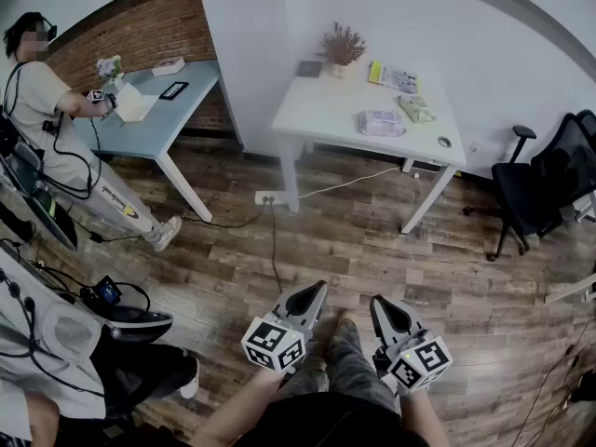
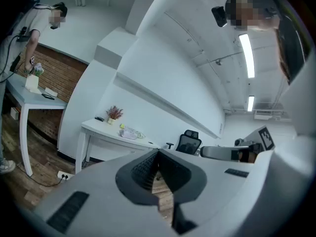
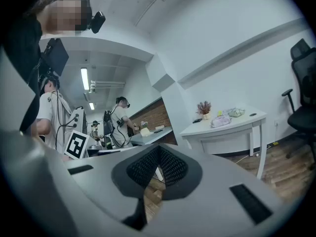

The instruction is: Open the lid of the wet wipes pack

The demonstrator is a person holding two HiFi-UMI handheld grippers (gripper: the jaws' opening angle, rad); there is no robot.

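The wet wipes pack (image 1: 381,123) lies flat on the white table (image 1: 326,110) far ahead across the wooden floor; it shows small in the left gripper view (image 2: 129,133) and the right gripper view (image 3: 220,121). My left gripper (image 1: 319,290) and right gripper (image 1: 376,303) hover close to my body, well short of the table. Both are shut with nothing between their dark ribbed pads (image 2: 148,169). In each gripper view the jaws meet at a point, the left gripper (image 2: 158,152) and the right gripper (image 3: 158,148).
On the white table stand a dried plant (image 1: 342,47), a yellow leaflet (image 1: 392,76) and a green packet (image 1: 416,109). A black office chair (image 1: 549,184) is at the right. A person (image 1: 56,128) works at a blue table (image 1: 149,119) to the left. Cables and a power strip (image 1: 269,196) lie on the floor.
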